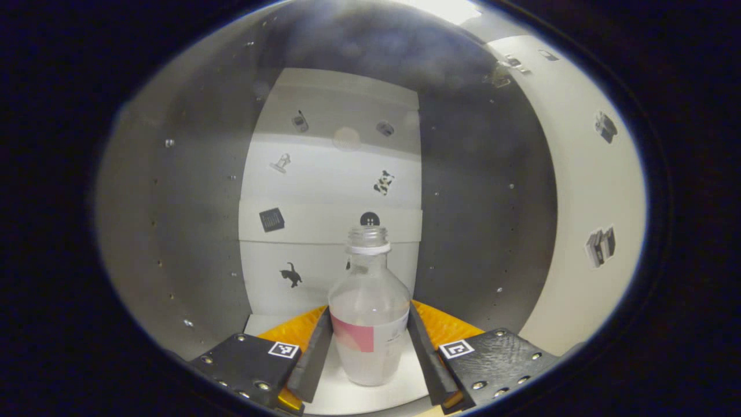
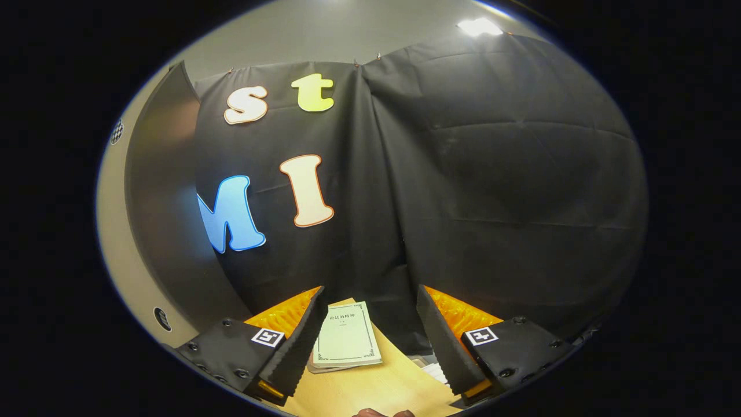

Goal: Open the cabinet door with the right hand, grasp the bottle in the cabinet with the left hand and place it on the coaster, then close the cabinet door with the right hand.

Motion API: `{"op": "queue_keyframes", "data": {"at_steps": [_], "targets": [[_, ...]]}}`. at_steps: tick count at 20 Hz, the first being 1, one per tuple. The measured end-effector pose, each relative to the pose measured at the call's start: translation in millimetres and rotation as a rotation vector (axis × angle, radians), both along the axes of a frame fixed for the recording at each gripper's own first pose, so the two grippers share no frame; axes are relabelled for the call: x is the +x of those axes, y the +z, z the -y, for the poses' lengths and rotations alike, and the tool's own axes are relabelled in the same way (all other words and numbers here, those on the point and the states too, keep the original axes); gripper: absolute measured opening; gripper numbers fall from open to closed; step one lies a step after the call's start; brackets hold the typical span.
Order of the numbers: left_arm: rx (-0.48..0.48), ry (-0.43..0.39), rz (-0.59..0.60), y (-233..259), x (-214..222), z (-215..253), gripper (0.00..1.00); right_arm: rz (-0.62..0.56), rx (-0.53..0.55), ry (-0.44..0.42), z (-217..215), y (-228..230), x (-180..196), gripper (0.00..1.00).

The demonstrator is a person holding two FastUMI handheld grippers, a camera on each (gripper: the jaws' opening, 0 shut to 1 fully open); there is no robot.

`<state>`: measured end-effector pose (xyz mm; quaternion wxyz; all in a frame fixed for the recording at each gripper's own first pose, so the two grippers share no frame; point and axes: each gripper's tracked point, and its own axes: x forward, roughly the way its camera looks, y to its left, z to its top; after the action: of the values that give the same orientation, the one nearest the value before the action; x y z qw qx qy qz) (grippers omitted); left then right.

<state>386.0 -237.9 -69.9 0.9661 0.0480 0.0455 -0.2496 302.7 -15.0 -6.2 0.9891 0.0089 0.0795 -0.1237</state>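
- The left gripper (image 1: 369, 341) reaches into the open cabinet (image 1: 173, 231); its fingers (image 1: 315, 353) stand on either side of the bottle (image 1: 369, 324) and appear to touch its sides, so I judge it gripped or just about to be.
- The bottle stands upright on the cabinet's white shelf (image 1: 341, 399), uncapped, between the fingers and in front of the back wall (image 1: 330, 174) with its small stickers; holding it low on the body likely keeps it steady for lifting out.
- The cabinet door (image 1: 584, 191) is swung wide at the right of the left gripper view, which leaves room to reach in.
- The right gripper (image 2: 370, 336) has its fingers spread apart and empty; it probably waits clear of the door until closing time.
- The right gripper view adds the wooden worktop (image 2: 376, 394) and a book (image 2: 346, 336) lying on it; I cannot pick out the coaster.
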Motion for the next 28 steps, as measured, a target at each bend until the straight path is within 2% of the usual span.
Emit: {"op": "queue_keyframes", "data": {"at_steps": [1, 2, 3, 4, 6, 7, 8, 9, 14, 17, 19, 24, 28], "targets": [[0.01, 0.002, 0.014, 6, -6, -3, 0.72, 0.002, 0.006, 0.007, -3, 1, 0, 0.98], [0.017, -0.001, 0.027, 14, -11, -4, 0.72, 0.006, 0.012, 0.013, -5, 3, 1, 0.93], [0.021, -0.003, 0.04, 21, -19, -7, 0.71, 0.012, 0.015, 0.019, -9, 4, 1, 0.93], [0.021, -0.009, 0.053, 28, -26, -8, 0.74, 0.018, 0.016, 0.024, -11, 5, -1, 0.98], [0.039, -0.022, 0.079, 43, -41, -16, 0.72, 0.023, 0.013, 0.029, -16, 4, -7, 0.98], [0.054, -0.036, 0.092, 49, -48, -18, 0.72, 0.026, 0.012, 0.029, -17, 3, -12, 0.98], [0.07, -0.047, 0.104, 55, -56, -20, 0.71, 0.031, 0.011, 0.027, -17, 4, -20, 0.93], [0.084, -0.055, 0.116, 61, -65, -24, 0.72, 0.035, 0.01, 0.023, -18, 4, -28, 0.97], [0.099, -0.054, 0.156, 84, -112, -58, 0.72, 0.035, 0.007, -0.023, -15, -1, -73, 0.97], [0.094, -0.03, 0.167, 88, -140, -95, 0.71, 0.051, 0.033, -0.037, -21, 2, -97, 0.97], [0.082, -0.006, 0.165, 87, -157, -122, 0.71, 0.048, 0.049, -0.013, -33, 0, -108, 0.98], [0.082, 0.09, 0.149, 67, -188, -201, 0.72, 0.031, -0.048, 0.006, -46, 0, -143, 0.98], [0.069, 0.156, 0.138, 34, -211, -260, 0.72, 0.016, -0.06, 0.017, -61, -5, -163, 0.98]]}}
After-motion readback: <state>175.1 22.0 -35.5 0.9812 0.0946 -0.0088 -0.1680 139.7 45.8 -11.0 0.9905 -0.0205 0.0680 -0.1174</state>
